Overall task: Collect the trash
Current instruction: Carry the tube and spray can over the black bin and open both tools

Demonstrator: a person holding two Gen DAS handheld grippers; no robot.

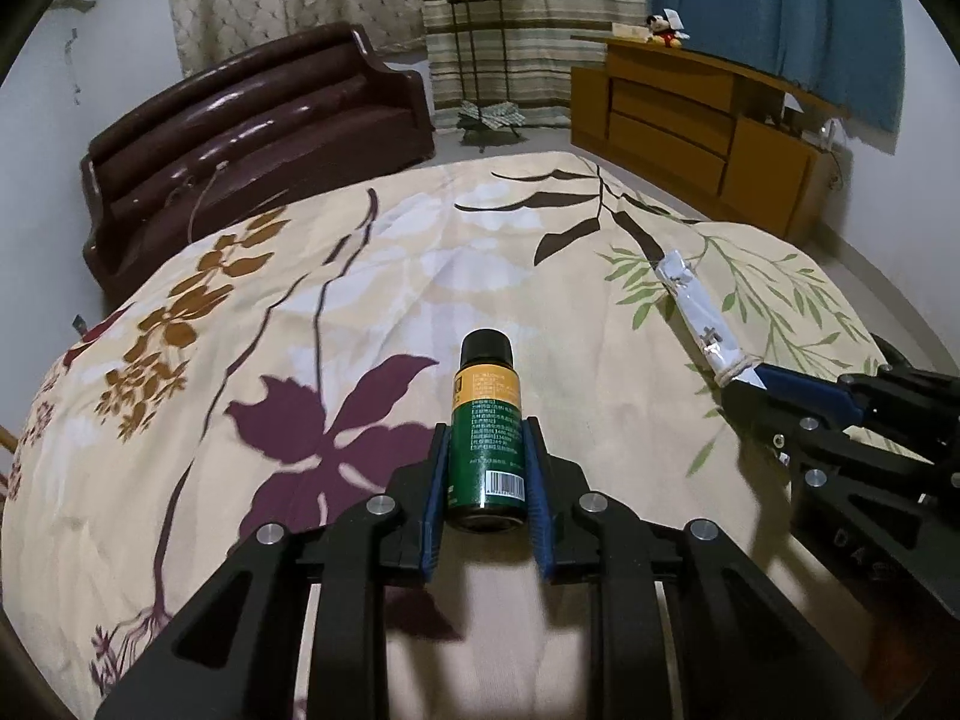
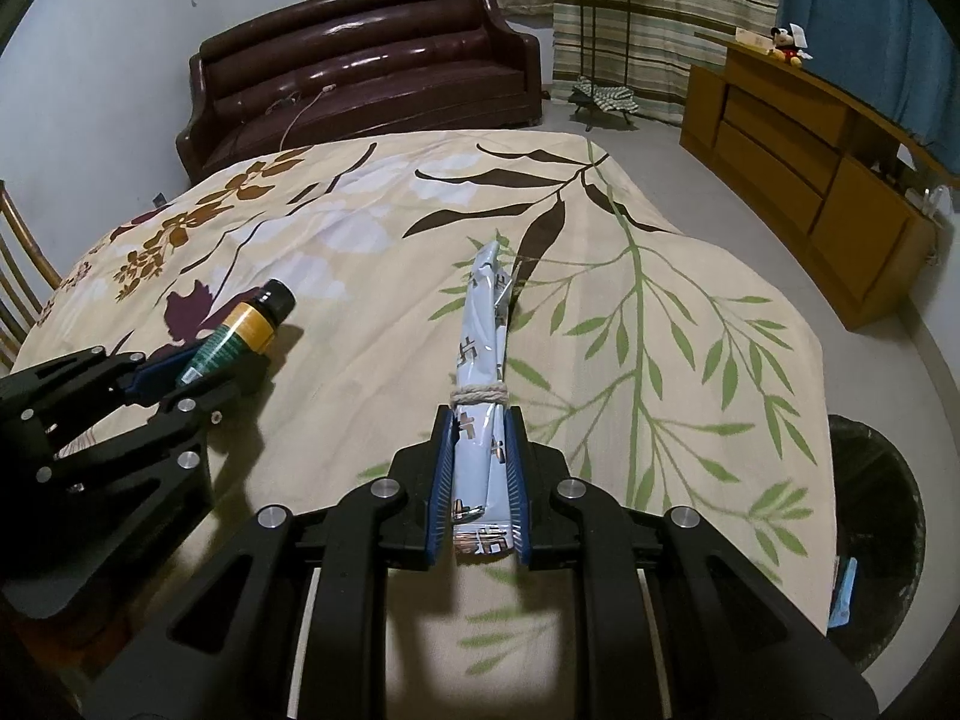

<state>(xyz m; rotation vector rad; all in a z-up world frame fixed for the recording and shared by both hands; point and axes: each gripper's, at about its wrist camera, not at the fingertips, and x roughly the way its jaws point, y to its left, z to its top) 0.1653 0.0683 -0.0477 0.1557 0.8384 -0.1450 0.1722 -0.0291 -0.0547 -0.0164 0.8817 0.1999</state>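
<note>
2 grippers, each pinching trash over the bedspread (image 1: 252,324)

Left gripper (image 1: 487,438) clamps the bottle (image 1: 487,420) (cap forward); right gripper (image 2: 479,420) squeezes the paper roll (image 2: 483,354).

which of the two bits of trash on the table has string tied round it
The long pale blue wrapped roll in the right gripper, with cord wound near the fingers. The green bottle in the left gripper has only a black cap and label.
</note>
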